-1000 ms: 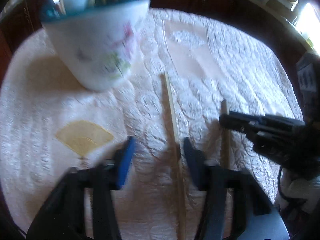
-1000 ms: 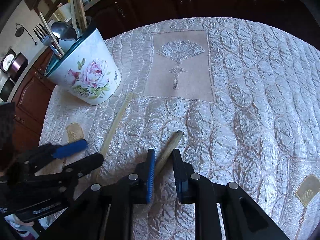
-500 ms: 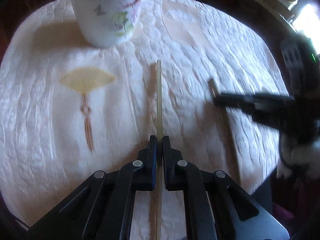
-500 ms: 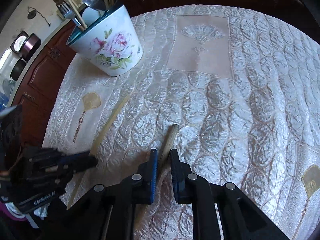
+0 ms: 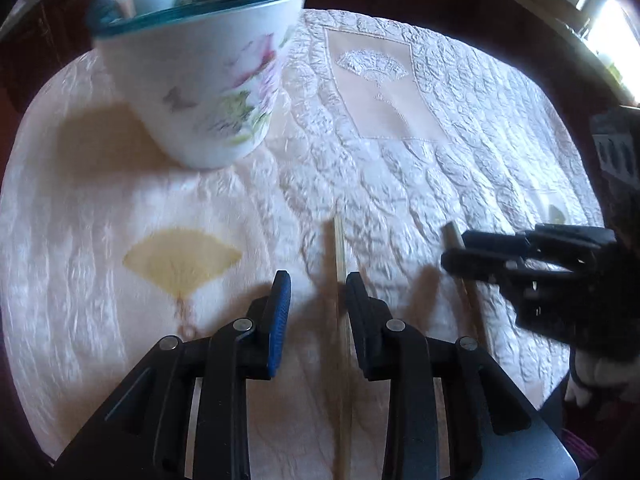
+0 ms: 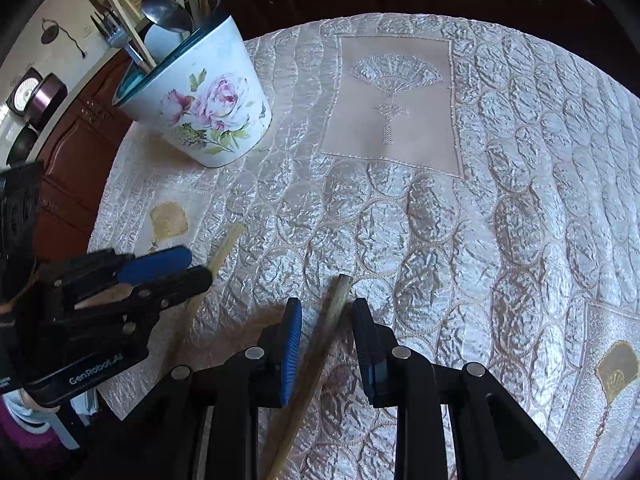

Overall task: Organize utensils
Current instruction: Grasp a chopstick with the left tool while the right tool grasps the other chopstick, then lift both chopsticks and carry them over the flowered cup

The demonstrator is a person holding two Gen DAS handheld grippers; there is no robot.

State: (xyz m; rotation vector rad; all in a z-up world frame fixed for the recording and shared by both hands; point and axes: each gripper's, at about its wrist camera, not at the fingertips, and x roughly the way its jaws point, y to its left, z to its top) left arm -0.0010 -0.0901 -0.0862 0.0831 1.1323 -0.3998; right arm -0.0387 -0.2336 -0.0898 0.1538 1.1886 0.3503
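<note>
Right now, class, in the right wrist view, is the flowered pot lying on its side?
No. The flowered pot stands upright on the quilted cloth, with utensils sticking up out of it.

Both handheld units were black plastic. The left gripper and right gripper each carried one blue pad, one black pad and silver pivot screws. White "GenRobot.AI" lettering marked the left unit's housing.

Quilted cloth over the counter: satin sheen, puckered relief, with smooth matt embroidered panels. Flowerpot-shaped holder: glossy glazed ceramic, printed roses, teal rim. Spoon inside it: polished metal. Thin stick and thicker stick: pale, matt wood. Claw frames: matt black plastic; pads: blue, smooth.
</note>
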